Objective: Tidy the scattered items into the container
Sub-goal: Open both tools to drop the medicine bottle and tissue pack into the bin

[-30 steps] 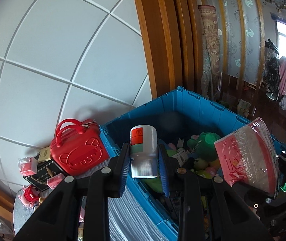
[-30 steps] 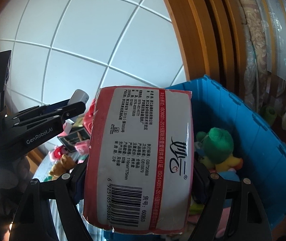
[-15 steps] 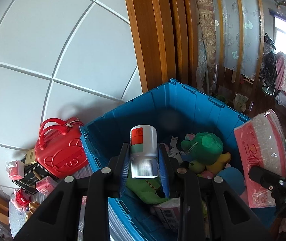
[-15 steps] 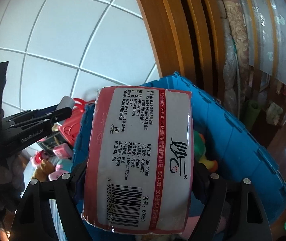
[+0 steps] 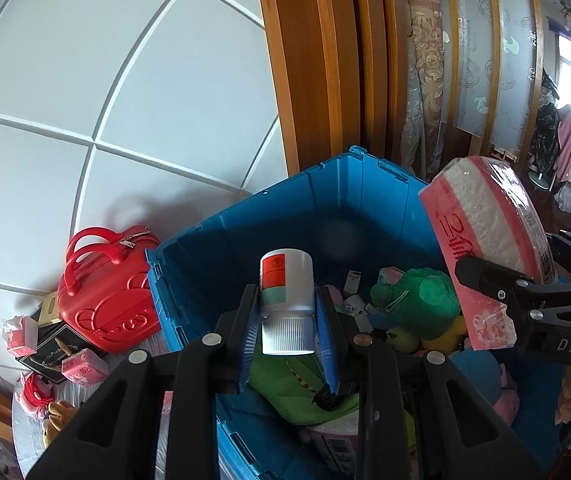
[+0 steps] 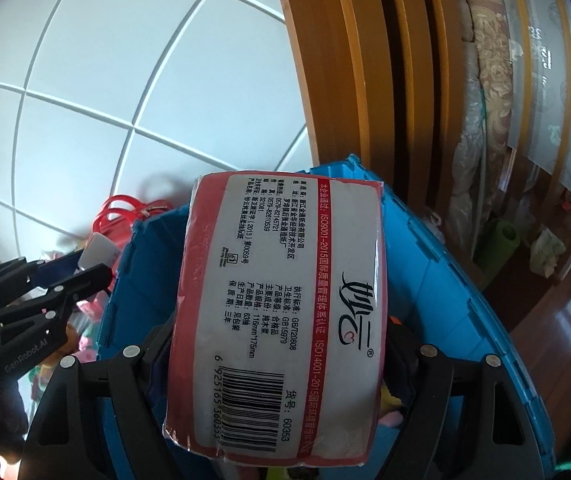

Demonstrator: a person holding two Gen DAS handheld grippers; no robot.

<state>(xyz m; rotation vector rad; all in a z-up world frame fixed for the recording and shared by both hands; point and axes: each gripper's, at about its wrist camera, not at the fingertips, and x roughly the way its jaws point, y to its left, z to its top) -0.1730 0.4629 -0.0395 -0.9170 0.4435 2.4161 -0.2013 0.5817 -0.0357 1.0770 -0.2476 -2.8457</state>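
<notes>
- Left gripper (image 5: 288, 316) clamped on white spray can (image 5: 287, 300), cap toward camera; now carried farther over blue bin (image 5: 337, 184) than a second ago, red handbag (image 5: 105, 300) slid off to 9 o'clock.
- Right gripper (image 6: 277, 344) clamped on pink tissue pack (image 6: 281, 312), also brought in above bin, at 3 o'clock of can.
- Both loads seemingly ready for release.
- Bin already crowded: green plush (image 5: 417, 300), green cloth (image 5: 285, 384) directly under can.
- Still outside at 8 o'clock: small pink packs (image 5: 83, 366), dark box (image 5: 55, 354).
- Risk: grippers near each other, pack close to bin's far wall.
</notes>
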